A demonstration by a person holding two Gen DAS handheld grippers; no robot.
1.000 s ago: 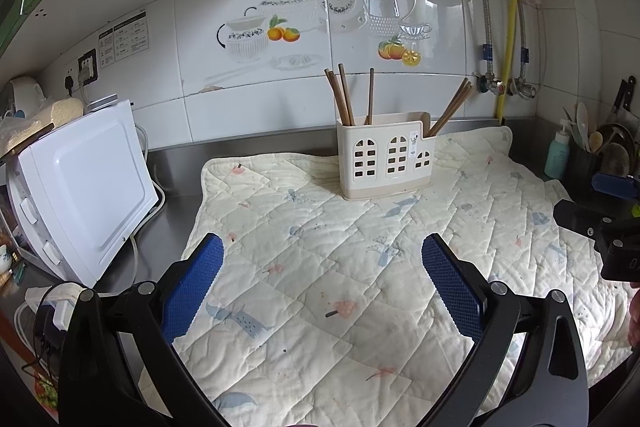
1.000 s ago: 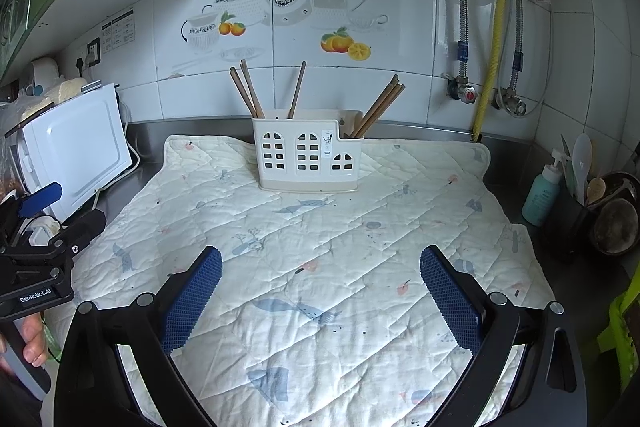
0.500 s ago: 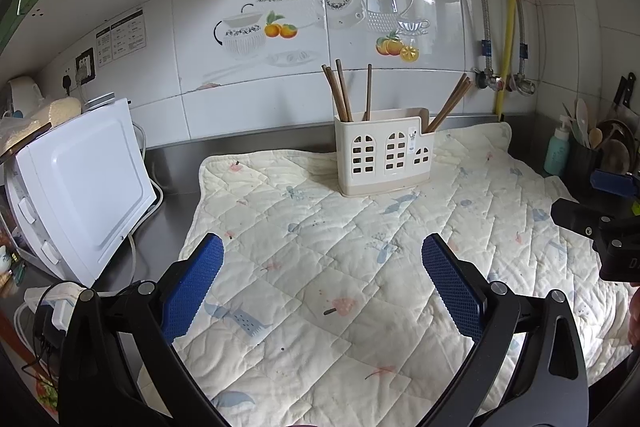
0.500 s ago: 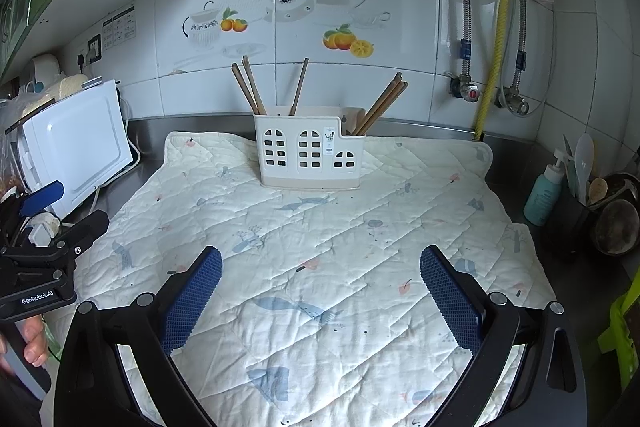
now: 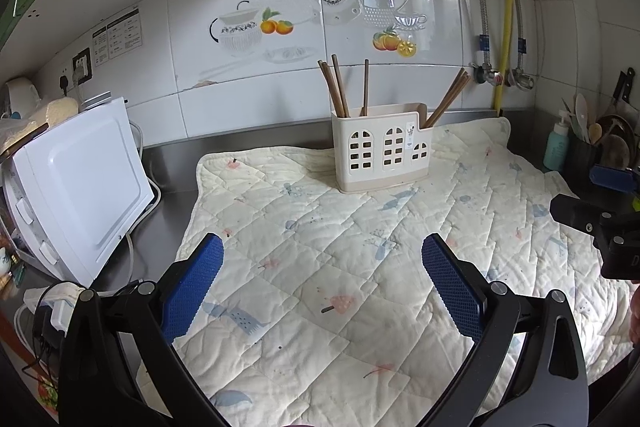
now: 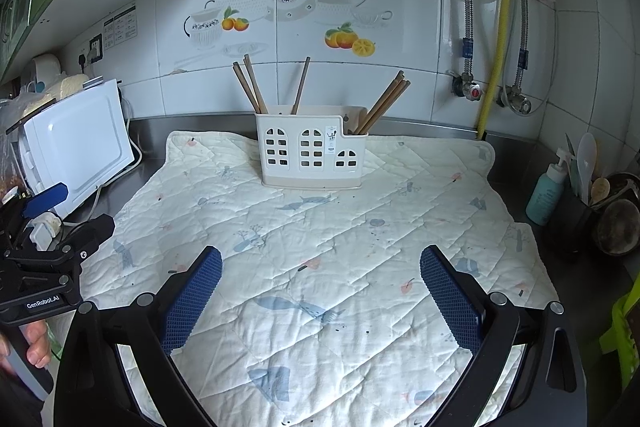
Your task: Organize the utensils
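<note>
A cream utensil caddy (image 6: 311, 151) with arched window cut-outs stands upright on a quilted mat (image 6: 320, 267) spread over the steel countertop (image 6: 148, 163), close to the mat's rear edge and about midway along it, near the tiled wall. Brown wooden chopsticks (image 6: 252, 87) stand in it: two lean left at the tall left end, one stands nearly upright beside them, and a bundle of chopsticks (image 6: 384, 103) leans right out of the lower right compartment. The mat in front of the caddy carries nothing but its printed pattern.

The left gripper (image 5: 322, 259) hovers above the mat's front-left part, its blue-padded fingers (image 5: 192, 283) spread wide with nothing between them. The right gripper (image 6: 320, 261) hangs over the front middle of the mat, fingers likewise spread and empty.

A white microwave oven (image 5: 80, 183) sits off the mat's left edge with cables beside it. At the countertop's right end stand a teal pump bottle (image 6: 548, 191) and a dark holder with spoons (image 6: 588, 167). A yellow pipe (image 6: 498, 23) runs down the wall behind.
</note>
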